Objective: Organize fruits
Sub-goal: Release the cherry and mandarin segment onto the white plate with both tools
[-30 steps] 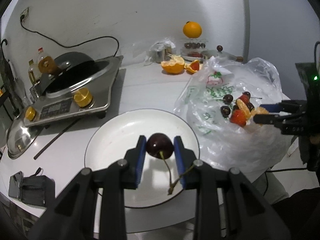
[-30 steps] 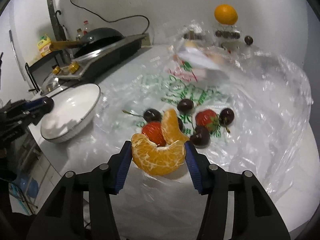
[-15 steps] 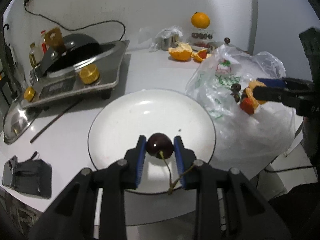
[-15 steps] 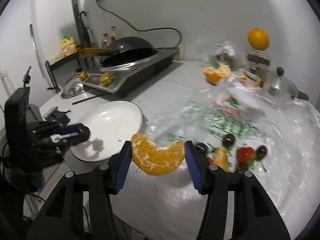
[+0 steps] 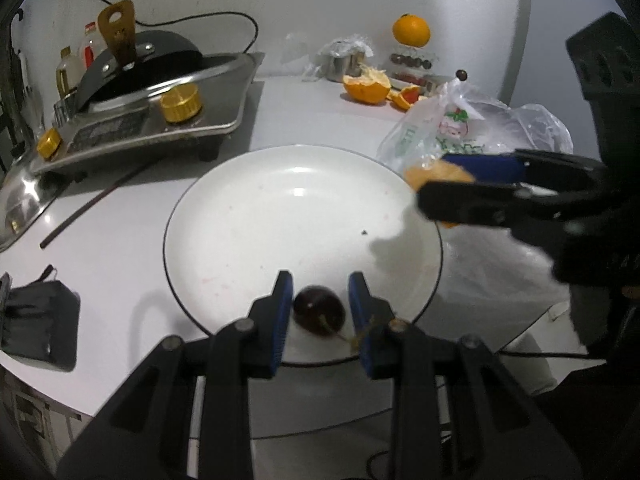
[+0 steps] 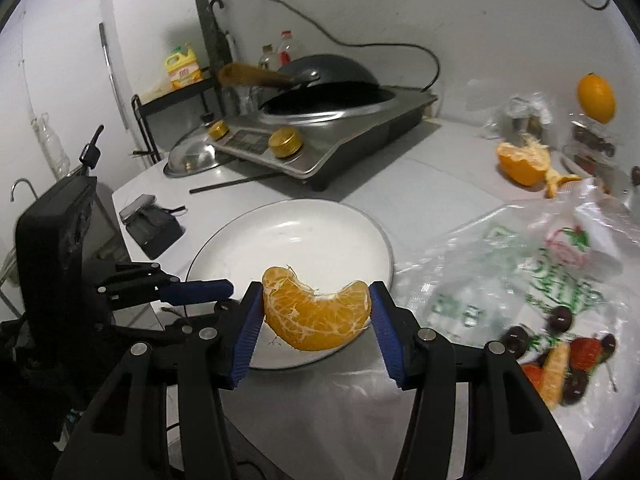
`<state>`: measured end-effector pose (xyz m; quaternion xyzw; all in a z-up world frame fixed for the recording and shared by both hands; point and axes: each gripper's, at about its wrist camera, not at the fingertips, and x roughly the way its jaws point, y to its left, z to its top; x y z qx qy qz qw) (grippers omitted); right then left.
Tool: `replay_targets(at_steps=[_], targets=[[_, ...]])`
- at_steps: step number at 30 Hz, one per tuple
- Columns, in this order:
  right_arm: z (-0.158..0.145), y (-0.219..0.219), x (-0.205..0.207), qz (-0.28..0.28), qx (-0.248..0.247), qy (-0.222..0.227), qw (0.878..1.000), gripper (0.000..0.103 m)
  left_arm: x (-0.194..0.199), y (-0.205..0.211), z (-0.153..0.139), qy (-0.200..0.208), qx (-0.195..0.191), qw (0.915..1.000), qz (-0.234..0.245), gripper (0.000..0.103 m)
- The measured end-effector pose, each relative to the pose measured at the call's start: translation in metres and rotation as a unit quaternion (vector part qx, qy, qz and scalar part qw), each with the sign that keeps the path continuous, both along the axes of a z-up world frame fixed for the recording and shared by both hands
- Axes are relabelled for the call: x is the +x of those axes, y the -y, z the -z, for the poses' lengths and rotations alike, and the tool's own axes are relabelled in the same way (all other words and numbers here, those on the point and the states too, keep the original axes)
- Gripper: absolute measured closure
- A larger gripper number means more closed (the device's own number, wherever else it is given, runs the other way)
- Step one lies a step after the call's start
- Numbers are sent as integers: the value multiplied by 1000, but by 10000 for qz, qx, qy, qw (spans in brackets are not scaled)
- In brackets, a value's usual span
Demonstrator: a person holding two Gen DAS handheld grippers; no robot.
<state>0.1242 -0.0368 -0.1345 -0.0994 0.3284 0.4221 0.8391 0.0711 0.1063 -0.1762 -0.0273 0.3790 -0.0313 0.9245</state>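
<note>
Your right gripper (image 6: 316, 306) clamps the orange segment (image 6: 316, 316) above the white plate (image 5: 248, 216) rim; from the left wrist its finger hides most of that segment. Your left gripper (image 5: 320, 304), jaws just eased narrowly apart, straddles the cherry (image 5: 319, 309) on the plate's near edge. Only the right wrist shows the plastic bag's (image 6: 520, 272) remaining fruit, blurred.

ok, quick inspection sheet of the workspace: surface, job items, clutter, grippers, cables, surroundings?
Surface: white table, crowded.
Job's things: white plate; cherry on its near edge; orange segment; more fruit on the plastic bag.
Clutter: cooker, steel lid, black pouch, orange peel.
Grippers: left gripper just opening around the cherry; right gripper clamps the segment.
Cables: cooker cord along the wall.
Surroundings: bottle rack.
</note>
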Motion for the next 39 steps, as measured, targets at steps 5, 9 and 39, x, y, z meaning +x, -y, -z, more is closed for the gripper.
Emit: replay_targets(at_steps=[5, 9, 39], targets=[[12, -16, 5, -51, -145, -85, 9998, 48, -7, -7, -4, 93, -44, 9999, -71, 70], [20, -23, 9, -51, -222, -152, 9996, 47, -18, -18, -11, 202, -37, 9996, -217, 63], [-12, 67, -2, 536, 29, 348, 9980, 33, -32, 9, -42, 677, -131, 9954, -673, 34]])
